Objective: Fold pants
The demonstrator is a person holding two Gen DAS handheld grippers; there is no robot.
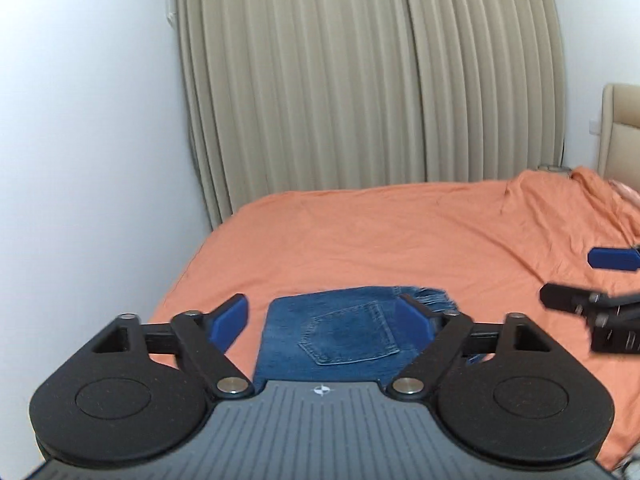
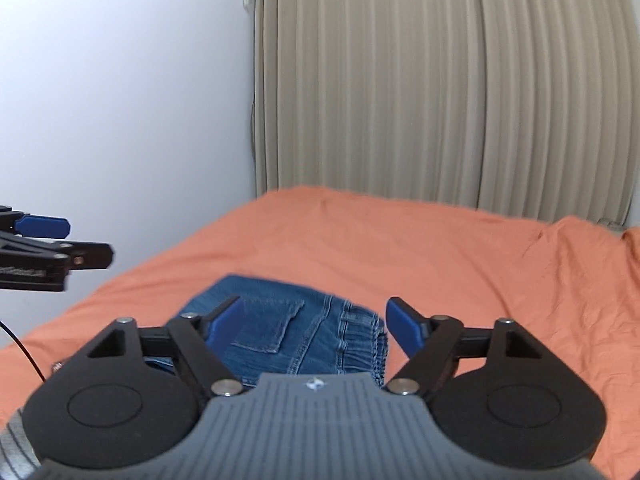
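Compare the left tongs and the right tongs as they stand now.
The left tongs hang over the jeans' back pocket; the right tongs straddle pocket and elastic waistband. Left sits nearer the wall side; right nearer the bed's middle. Both are open, holding nothing, above the orange sheet.

Soft, even daylight is filling both views. Fisheye distortion is bending the curtain (image 1: 360,80) edges; dark vignetting is clipping corners.
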